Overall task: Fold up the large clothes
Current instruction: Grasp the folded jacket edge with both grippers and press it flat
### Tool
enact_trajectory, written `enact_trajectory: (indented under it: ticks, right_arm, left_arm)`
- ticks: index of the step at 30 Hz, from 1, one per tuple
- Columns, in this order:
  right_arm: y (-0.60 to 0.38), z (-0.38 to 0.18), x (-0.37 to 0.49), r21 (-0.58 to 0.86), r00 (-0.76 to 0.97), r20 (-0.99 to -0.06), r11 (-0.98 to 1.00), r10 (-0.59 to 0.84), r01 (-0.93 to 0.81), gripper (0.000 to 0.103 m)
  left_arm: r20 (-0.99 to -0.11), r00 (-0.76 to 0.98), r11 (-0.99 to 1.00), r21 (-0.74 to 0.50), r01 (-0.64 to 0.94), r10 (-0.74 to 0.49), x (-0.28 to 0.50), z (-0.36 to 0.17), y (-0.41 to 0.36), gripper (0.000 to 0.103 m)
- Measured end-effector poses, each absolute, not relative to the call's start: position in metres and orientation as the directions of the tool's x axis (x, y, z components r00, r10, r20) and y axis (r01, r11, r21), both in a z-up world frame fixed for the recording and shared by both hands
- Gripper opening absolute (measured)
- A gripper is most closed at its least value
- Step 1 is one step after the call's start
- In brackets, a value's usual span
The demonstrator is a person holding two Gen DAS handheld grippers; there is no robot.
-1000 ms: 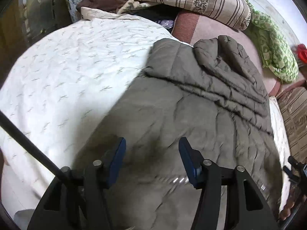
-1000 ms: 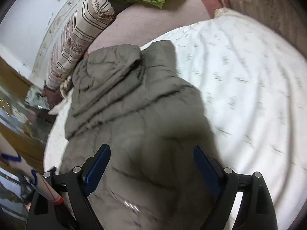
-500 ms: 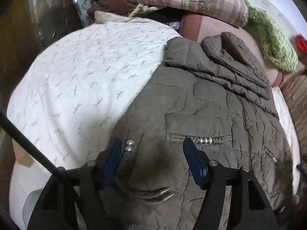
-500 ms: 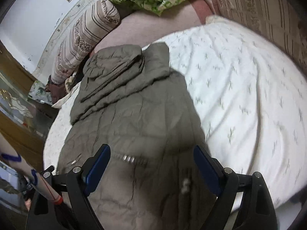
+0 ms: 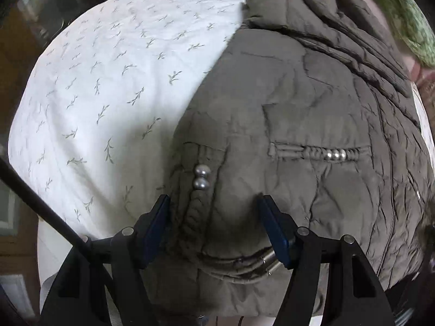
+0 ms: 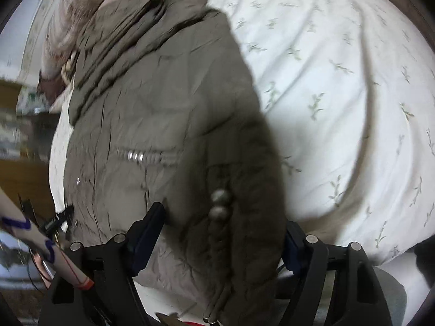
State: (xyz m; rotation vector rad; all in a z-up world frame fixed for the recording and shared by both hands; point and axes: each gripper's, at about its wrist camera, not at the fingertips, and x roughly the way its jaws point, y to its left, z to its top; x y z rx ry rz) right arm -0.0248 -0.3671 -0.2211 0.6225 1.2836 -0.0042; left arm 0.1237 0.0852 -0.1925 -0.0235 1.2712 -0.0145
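Olive padded jacket (image 5: pixel 312 125) lies on a leaf-print white bedsheet (image 5: pixel 114 76), long axis from 6 to 12 o'clock, collar far.
Left gripper (image 5: pixel 213 212) spread over its hem, just widened; right gripper (image 6: pixel 223 225), just narrowing, straddles the hem, grip uncertain; only left view shows green bedding (image 5: pixel 405 19).

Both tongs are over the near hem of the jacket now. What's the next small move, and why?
Probably lower both and pinch the hem. The olive quilted jacket lies flat on the white leaf-print sheet, its hem between the left tongs and right tongs, which have just been closing; neither grips yet.
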Motion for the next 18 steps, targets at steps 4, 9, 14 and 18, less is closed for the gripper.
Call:
enact_trajectory:
  ticks: [4,9,14,18]
  right_arm:
    - [-0.356,-0.223,-0.029,0.372,0.276,-0.917,0.869,0.289,0.326,0.077]
    - [-0.344,-0.216,-0.028,0.313,0.291,-0.928,0.909,0.232,0.275,0.052]
    - [-0.340,-0.215,-0.025,0.285,0.303,-0.932,0.920,0.200,0.268,0.046]
    - [-0.340,-0.216,-0.024,0.287,0.303,-0.932,0.918,0.200,0.274,0.048]
  left_arm:
    - [-0.955,0.282,0.995,-0.096,0.006,-0.094,0.117,-0.190,0.089,0.066]
    - [-0.959,0.279,0.997,-0.068,-0.025,-0.058,0.116,-0.194,0.090,0.066]
    - [-0.915,0.396,0.990,-0.121,-0.078,-0.081,0.110,-0.172,0.100,0.066]
    - [-0.949,0.311,0.995,-0.078,-0.067,-0.053,0.118,-0.191,0.095,0.068]
